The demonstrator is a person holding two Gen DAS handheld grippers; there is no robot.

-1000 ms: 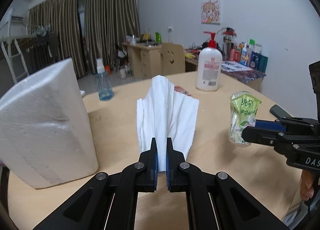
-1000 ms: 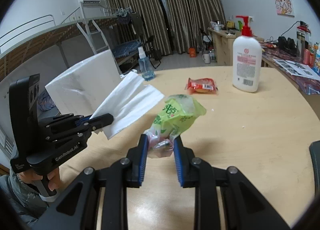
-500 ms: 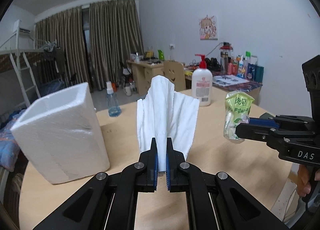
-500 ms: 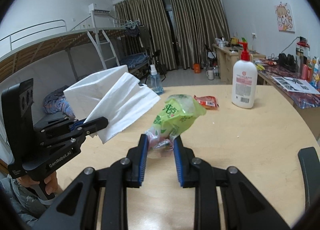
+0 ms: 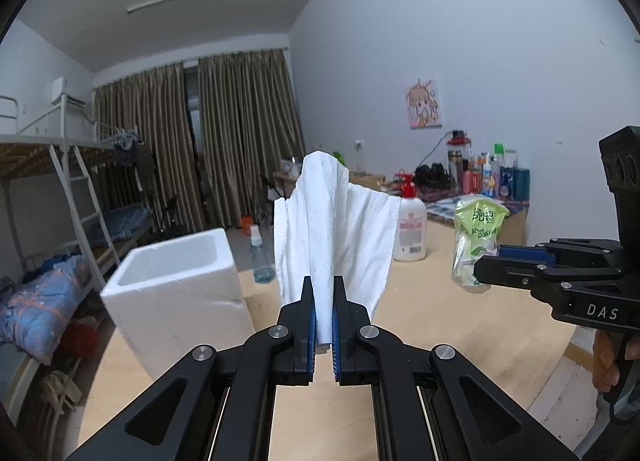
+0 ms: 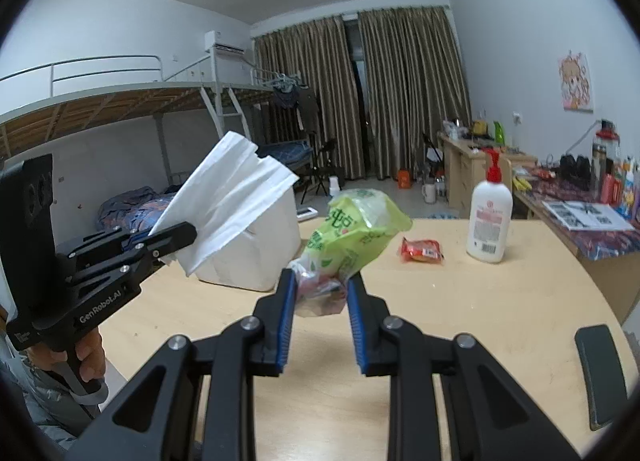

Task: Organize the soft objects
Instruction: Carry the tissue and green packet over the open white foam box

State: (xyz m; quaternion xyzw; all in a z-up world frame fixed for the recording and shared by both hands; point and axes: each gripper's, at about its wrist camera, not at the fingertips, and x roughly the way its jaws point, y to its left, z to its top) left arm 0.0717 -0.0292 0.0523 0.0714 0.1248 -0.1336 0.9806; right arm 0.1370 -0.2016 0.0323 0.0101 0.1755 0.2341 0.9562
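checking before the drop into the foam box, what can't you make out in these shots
- Foam box floor: left wrist view, its own walls hide it; right wrist view, the white cloth covers it.
- Green packet contents: right wrist view, crumpled film.
- Red packet label: too small.

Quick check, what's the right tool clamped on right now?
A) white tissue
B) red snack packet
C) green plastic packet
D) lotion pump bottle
C. The right tool is shut on the green plastic packet, held up off the table. The white tissue sits in the left tool, while the red snack packet and lotion pump bottle rest on the table.
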